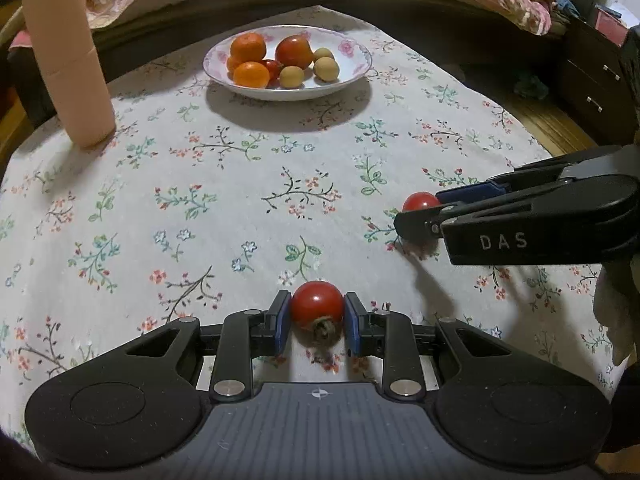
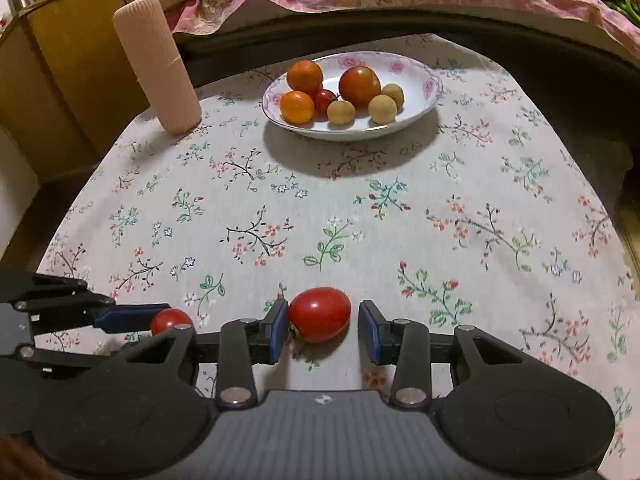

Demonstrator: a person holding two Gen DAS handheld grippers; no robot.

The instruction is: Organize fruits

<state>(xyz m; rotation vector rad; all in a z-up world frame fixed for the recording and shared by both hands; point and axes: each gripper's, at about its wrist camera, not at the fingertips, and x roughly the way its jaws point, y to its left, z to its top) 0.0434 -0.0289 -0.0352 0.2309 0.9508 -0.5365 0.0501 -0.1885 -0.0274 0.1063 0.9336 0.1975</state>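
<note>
Between the left gripper's blue pads sits a round tomato, pinched on both sides, stem end turned back toward the camera. Off to its right, the right gripper stands spread around an oval tomato lying on the floral tablecloth; the left pad touches it, the right pad stands just clear. Well ahead of both claws, a flowered plate holds oranges, tomatoes and small tan fruits. Left of the plate stands a pink ribbed cylinder.
</note>
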